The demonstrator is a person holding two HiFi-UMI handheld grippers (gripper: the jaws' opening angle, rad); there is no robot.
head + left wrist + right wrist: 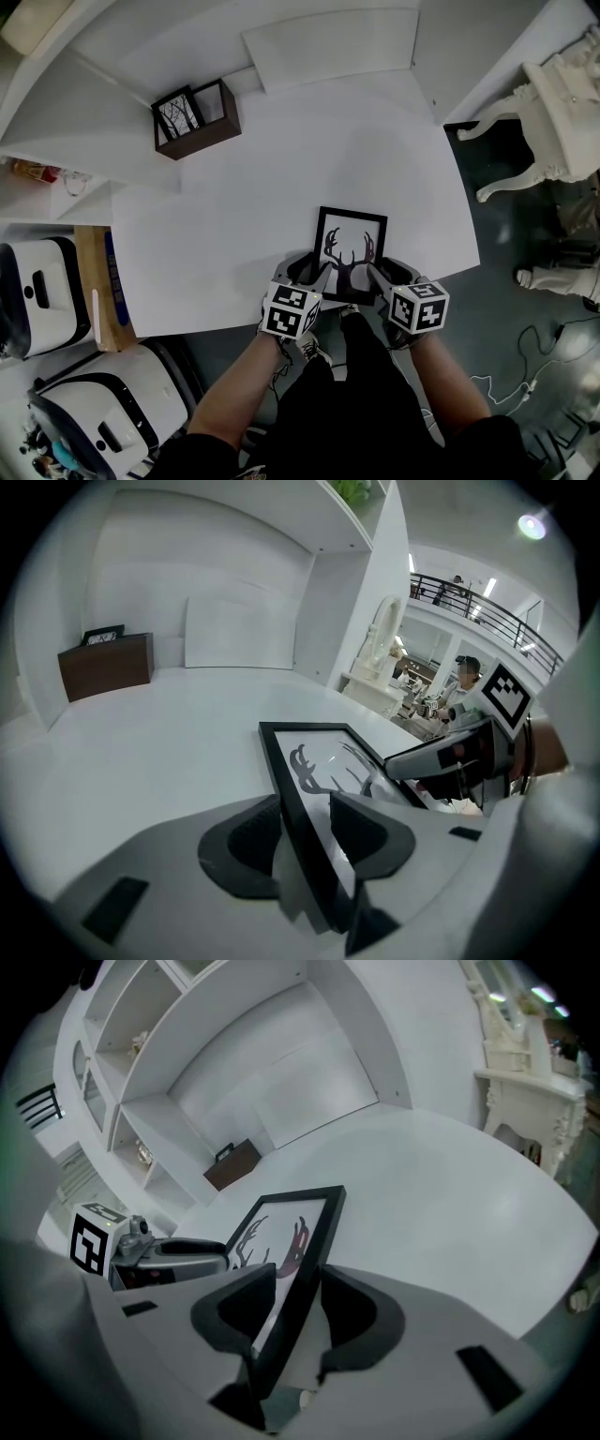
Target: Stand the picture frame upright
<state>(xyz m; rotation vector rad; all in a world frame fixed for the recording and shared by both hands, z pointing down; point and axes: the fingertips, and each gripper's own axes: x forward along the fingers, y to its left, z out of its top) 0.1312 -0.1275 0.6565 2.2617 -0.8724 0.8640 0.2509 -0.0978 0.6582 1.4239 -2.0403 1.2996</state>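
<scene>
A black picture frame (350, 246) with an antler print sits near the white table's (234, 234) front edge, tilted up rather than flat. My left gripper (314, 272) straddles its lower left side, and my right gripper (378, 272) straddles its lower right side. In the left gripper view the frame's (309, 761) edge runs between the jaws of the left gripper (305, 832), which stand apart around it without pressing. In the right gripper view the frame (291, 1222) likewise passes between the spread jaws of the right gripper (298, 1307). Each view shows the other gripper beside the frame.
A dark wooden box (195, 119) holding a small picture stands at the table's back left. A white panel (333, 42) leans against the back wall. An ornate white table (553, 103) is to the right, white appliances (37, 291) and a wooden board (98, 281) to the left.
</scene>
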